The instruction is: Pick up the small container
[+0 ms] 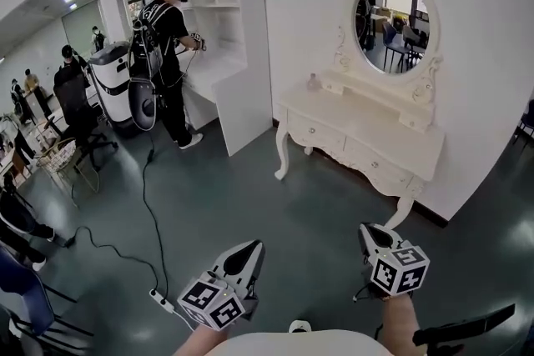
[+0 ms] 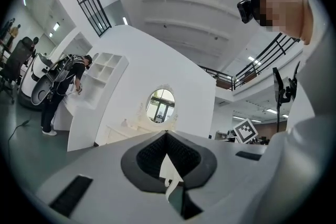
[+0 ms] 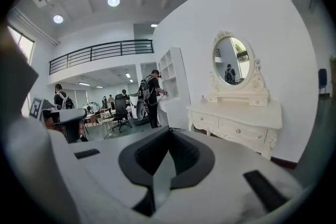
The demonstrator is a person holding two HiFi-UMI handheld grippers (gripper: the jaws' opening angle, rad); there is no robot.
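Note:
The small container (image 1: 313,82) is a pale, pinkish bottle standing on the left end of the white dressing table (image 1: 367,129), below the oval mirror (image 1: 392,15). The right gripper view shows the container (image 3: 203,98) small and far off. Both grippers hang low over the floor, well short of the table. My left gripper (image 1: 254,248) is shut with nothing in it, and its jaws meet at the tip in its own view (image 2: 167,134). My right gripper (image 1: 367,229) is shut and empty too, pointing towards the dressing table (image 3: 236,115).
A person (image 1: 169,54) works at a white shelf-and-desk unit (image 1: 221,54) left of the dressing table. A black cable (image 1: 146,204) runs over the grey floor to a power strip (image 1: 160,298). Chairs, a white machine (image 1: 117,83) and other people fill the far left.

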